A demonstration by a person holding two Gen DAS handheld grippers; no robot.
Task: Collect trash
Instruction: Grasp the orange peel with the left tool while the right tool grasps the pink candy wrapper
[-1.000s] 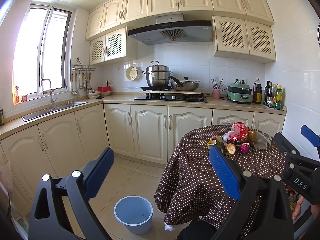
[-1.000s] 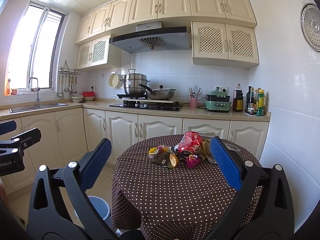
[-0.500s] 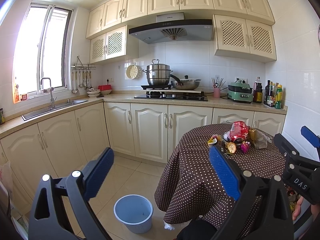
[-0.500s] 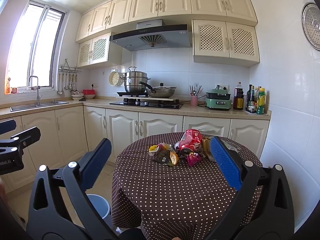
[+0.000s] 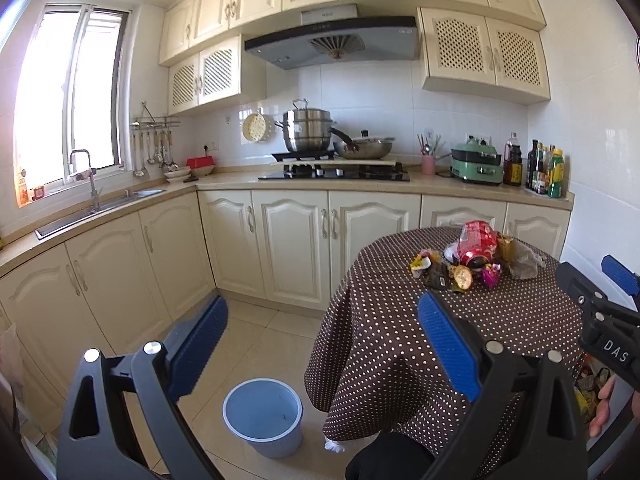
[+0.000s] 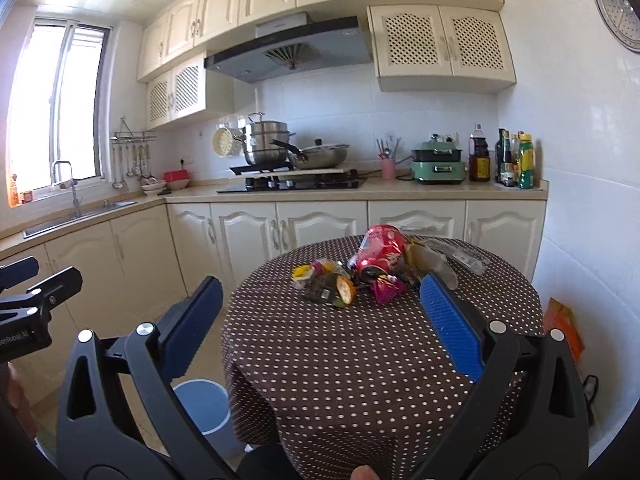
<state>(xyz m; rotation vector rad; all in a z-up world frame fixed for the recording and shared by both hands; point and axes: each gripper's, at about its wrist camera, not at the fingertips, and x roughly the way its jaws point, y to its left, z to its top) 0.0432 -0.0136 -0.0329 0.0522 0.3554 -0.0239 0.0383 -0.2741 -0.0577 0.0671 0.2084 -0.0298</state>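
Note:
A heap of trash lies on a round table with a brown dotted cloth [image 6: 360, 360]: a crushed red can [image 6: 380, 254] [image 5: 476, 240], a yellow-orange wrapper [image 6: 344, 290] [image 5: 462, 278], a pink wrapper [image 6: 386, 290], and a crumpled clear bag [image 6: 436, 260] [image 5: 524, 262]. A light blue bin [image 5: 262, 414] [image 6: 204, 404] stands on the floor left of the table. My right gripper [image 6: 320, 324] is open, short of the heap. My left gripper [image 5: 320, 344] is open over the floor and the table's left edge, holding nothing.
Cream cabinets and a counter run along the back and left, with a sink [image 5: 100, 208], a stove with pots [image 5: 332, 160], a green cooker [image 5: 476, 160] and bottles [image 5: 546, 168]. A white tiled wall stands right of the table. Tiled floor [image 5: 256, 344] lies between table and cabinets.
Both views have tilted down a little and drawn slightly nearer the table. Both grippers stay open and the trash has not moved.

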